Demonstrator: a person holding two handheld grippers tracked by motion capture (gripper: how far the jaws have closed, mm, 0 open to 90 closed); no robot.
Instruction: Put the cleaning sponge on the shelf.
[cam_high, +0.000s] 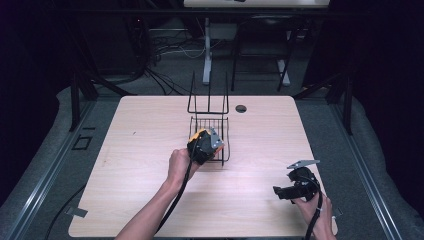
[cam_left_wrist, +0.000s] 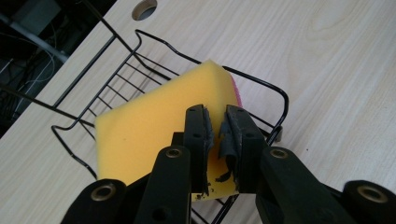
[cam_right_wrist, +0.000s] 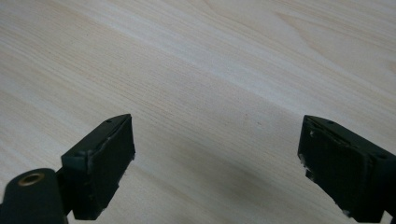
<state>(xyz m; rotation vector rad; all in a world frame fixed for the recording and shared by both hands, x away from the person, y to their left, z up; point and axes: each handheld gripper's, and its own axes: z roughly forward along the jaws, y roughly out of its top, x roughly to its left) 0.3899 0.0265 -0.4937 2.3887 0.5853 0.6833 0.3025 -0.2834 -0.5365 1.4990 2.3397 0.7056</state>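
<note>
- Nearest to me, at the front right of the pale wooden desk (cam_high: 140, 165), I have the right claw (cam_high: 280, 192) in a hand just above the surface; in the right gripper view its two black jaws stand wide apart, released, with bare wood grain between them.
- Farther in, near the middle of the desk, my left claw (cam_left_wrist: 215, 135) is clenched on the near edge of a yellow foam sponge block (cam_left_wrist: 154, 126); in the left gripper view the worn pads pinch a thin part of the foam between them.
- A pink layer shows along the sponge's far right edge.
- The sponge sits tilted, with one corner pointing up and away, held over the black wire basket (cam_left_wrist: 116, 88), a low tray with a grid floor and a raised rim.
- In the high view the left claw (cam_high: 206, 145) hangs over the front part of that basket (cam_high: 225, 137), its grey plate on top, and the yellow shows just at its tip.
- I cannot tell whether the sponge touches the basket wires or hangs clear of them.
- Behind the basket a taller upright wire frame (cam_high: 207, 97) rises.
- Just right of that frame, near the far edge, is a round dark hole in the desk (cam_high: 241, 108).
</note>
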